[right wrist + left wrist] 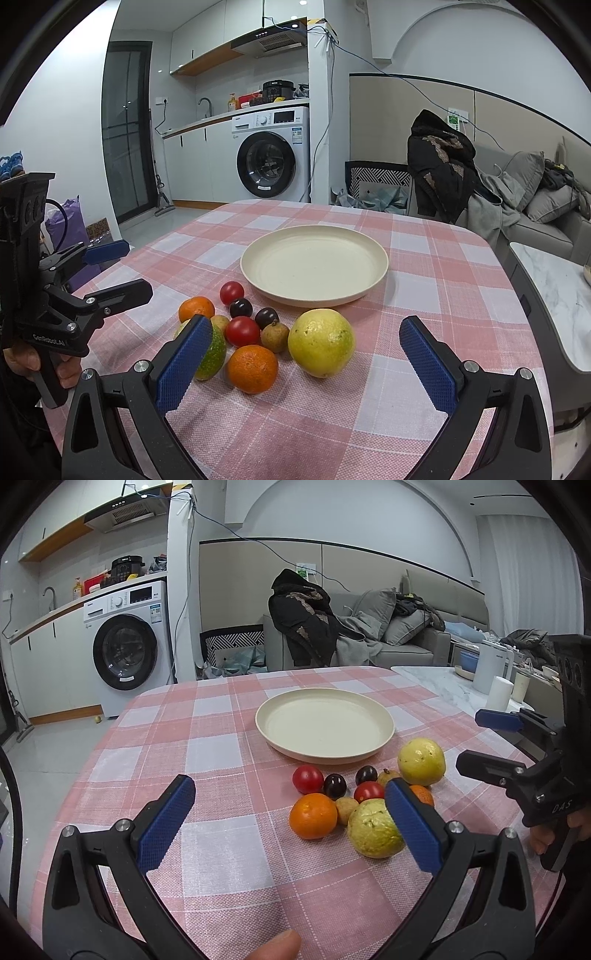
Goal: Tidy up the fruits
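Fruit cluster (258,332) just ahead of both gaping grippers

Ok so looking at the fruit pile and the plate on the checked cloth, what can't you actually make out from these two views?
- Second orange, left wrist view: mostly behind the left gripper finger.
- Greenish-yellow guava, right wrist view: partly covered by the right gripper finger.
- Small brown longan, left wrist view: only its top shows behind other fruit.
- Cream round plate: underside unseen in both views.
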Action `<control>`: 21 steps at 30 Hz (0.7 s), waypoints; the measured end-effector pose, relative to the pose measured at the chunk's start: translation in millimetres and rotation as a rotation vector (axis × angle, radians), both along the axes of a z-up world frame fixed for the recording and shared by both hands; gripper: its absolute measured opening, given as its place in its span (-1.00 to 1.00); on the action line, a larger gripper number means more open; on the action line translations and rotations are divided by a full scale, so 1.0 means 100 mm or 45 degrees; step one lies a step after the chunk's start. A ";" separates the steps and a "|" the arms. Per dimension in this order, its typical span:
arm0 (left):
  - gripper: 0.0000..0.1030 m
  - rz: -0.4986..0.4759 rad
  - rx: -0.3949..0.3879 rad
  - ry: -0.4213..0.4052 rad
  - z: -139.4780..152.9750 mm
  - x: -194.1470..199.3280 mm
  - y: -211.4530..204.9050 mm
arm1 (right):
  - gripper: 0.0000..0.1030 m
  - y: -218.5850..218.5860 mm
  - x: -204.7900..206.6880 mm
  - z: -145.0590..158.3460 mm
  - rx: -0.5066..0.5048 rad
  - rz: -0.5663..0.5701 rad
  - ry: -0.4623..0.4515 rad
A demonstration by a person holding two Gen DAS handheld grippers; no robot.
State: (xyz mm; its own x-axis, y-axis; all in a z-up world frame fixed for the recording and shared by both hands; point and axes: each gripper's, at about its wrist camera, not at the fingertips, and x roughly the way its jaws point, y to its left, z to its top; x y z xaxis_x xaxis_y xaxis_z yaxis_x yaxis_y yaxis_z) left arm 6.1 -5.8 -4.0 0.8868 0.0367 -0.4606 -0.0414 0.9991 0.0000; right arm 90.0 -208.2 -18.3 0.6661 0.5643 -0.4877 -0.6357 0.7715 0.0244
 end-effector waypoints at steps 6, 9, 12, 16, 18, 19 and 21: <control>0.98 -0.006 -0.003 0.013 0.00 0.00 0.01 | 1.00 0.01 0.00 0.01 -0.001 -0.002 0.001; 0.98 -0.002 -0.001 0.014 0.00 0.00 0.01 | 1.00 0.00 0.01 0.00 -0.003 -0.001 0.003; 0.98 0.011 0.002 0.024 0.00 0.03 0.02 | 1.00 -0.01 0.01 0.00 -0.001 0.009 0.010; 0.98 0.000 -0.009 0.039 -0.01 0.05 0.03 | 1.00 -0.04 0.03 -0.02 -0.005 -0.004 0.030; 0.98 -0.014 -0.017 0.054 -0.02 0.08 0.03 | 1.00 -0.05 0.08 -0.03 -0.006 -0.020 0.057; 0.98 -0.018 -0.022 0.061 -0.03 0.09 0.04 | 1.00 -0.02 0.10 -0.03 -0.008 -0.023 0.070; 0.98 -0.020 -0.029 0.080 -0.04 0.13 0.05 | 1.00 -0.03 0.13 -0.05 -0.012 -0.033 0.097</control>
State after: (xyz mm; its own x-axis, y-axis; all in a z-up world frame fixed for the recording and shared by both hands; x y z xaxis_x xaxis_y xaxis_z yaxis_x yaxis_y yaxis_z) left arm 18.9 -0.9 -8.2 0.8565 0.0120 -0.5159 -0.0266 0.9994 -0.0209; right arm 103.4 -211.4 -23.0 0.6411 0.5424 -0.5429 -0.6120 0.7882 0.0648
